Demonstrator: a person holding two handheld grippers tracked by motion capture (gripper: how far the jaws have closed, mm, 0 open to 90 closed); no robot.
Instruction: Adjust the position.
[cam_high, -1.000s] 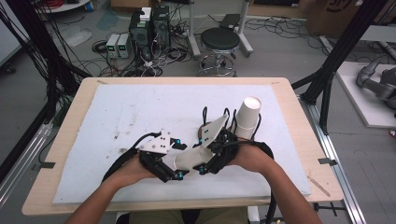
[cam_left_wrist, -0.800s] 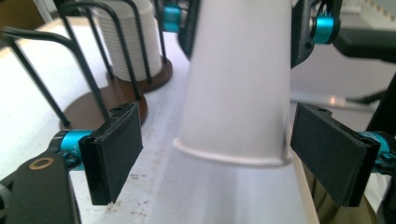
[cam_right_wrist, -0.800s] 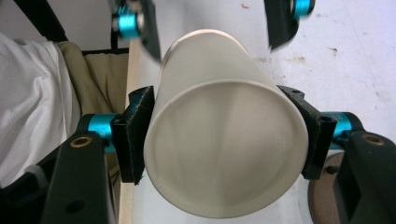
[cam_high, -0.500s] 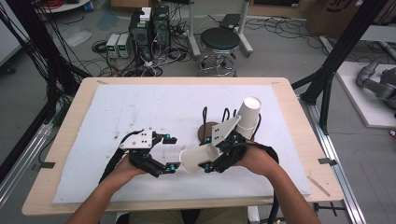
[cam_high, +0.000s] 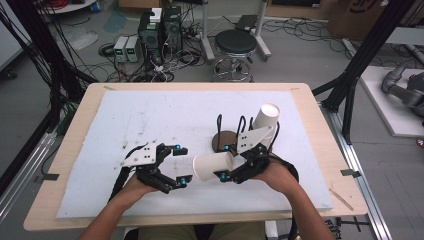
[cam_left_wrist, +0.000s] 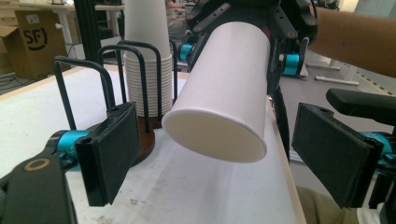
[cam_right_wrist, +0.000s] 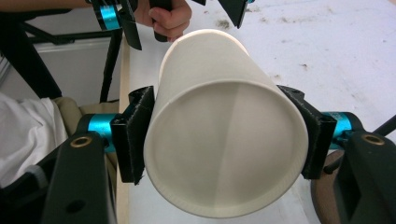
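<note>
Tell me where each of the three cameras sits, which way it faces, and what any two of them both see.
High view: fixed above the person's side, looking forward and down on the table; both forearms, the left tool and the right tool show.
Left gripper view: rides the left tool, looking along its open pads at the paper cup and the cup stack in its wire holder.
Right gripper view: rides the right tool, looking into the cup it clamps.
Shared: all three show that cup.

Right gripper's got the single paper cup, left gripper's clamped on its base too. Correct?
Not quite. The right gripper is shut on the paper cup, but the left gripper is open; the left gripper view shows its fingers standing clear of the cup.
</note>
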